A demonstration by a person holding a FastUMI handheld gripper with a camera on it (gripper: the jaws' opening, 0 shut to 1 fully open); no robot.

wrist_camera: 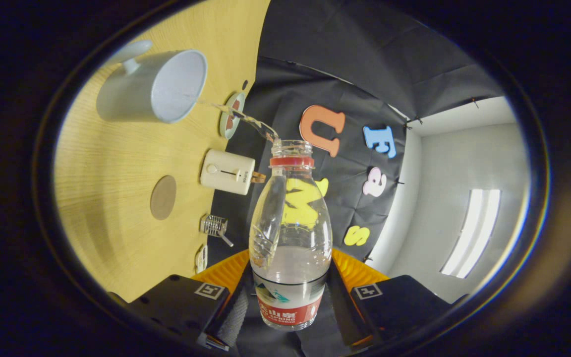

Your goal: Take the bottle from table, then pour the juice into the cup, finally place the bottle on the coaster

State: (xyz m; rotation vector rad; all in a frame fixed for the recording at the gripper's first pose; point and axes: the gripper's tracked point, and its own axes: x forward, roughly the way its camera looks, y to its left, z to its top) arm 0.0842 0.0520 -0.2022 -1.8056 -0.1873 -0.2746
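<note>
My gripper [290,302] is shut on a clear plastic bottle [290,233] with a red neck ring and a red-and-white label, both fingers pressing on its lower body. The gripper is rolled on its side, so the bottle lies tipped. A thin clear stream [246,119] leaves the open mouth and runs into the white mug [154,89], which stands on the wooden table [112,163] beyond the fingers. A round brown coaster [163,197] lies on the table nearer to the fingers than the mug.
A small cream box [228,171] with a slider sits by the table's far edge, next to the bottle's neck. A round dish [231,115] lies beyond it, under the stream. A small metal wire piece [215,226] and a white tag [201,259] lie closer to the fingers.
</note>
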